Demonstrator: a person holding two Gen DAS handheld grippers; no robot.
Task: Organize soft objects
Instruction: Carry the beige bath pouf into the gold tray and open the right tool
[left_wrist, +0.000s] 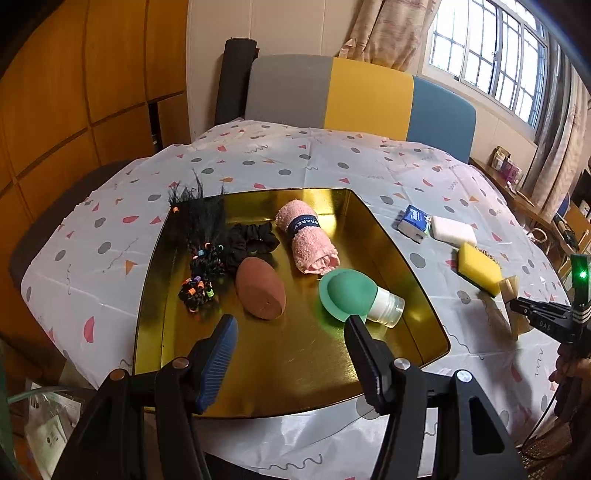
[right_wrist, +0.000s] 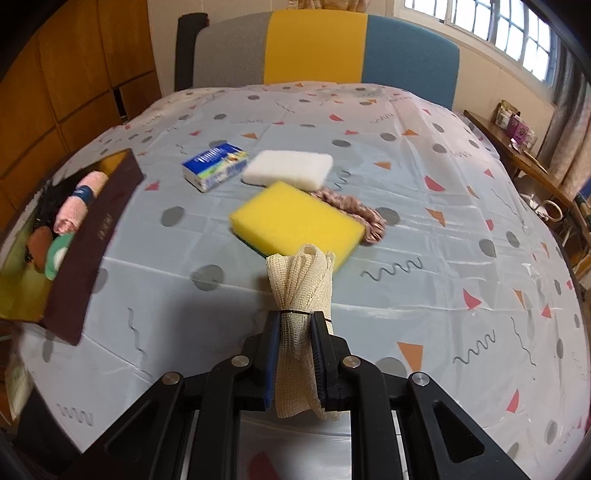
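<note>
Mesh cloth roll (right_wrist: 301, 314): cream, bound by a thin dark tie, clamped between the right gripper (right_wrist: 295, 325) fingers, raised above the tablecloth (right_wrist: 443, 258) near the yellow sponge (right_wrist: 295, 221)
Left gripper (left_wrist: 290, 325): jaws apart, nothing between them, poised over the gold tray (left_wrist: 295, 369)
Tray contents: pink rolled towel (left_wrist: 310, 236), brown puff (left_wrist: 260, 288), green silicone piece on a clear bottle (left_wrist: 347, 295), black scrunchie (left_wrist: 251, 240), black braided hair piece with coloured bands (left_wrist: 201, 258)
Beside the tray: yellow sponge, white sponge (right_wrist: 288, 170), blue tissue pack (right_wrist: 216, 164), pinkish scrunchie (right_wrist: 354, 210) touching the yellow sponge's far edge
Background: grey, yellow and blue chair (left_wrist: 362, 96), window (left_wrist: 491, 55)
</note>
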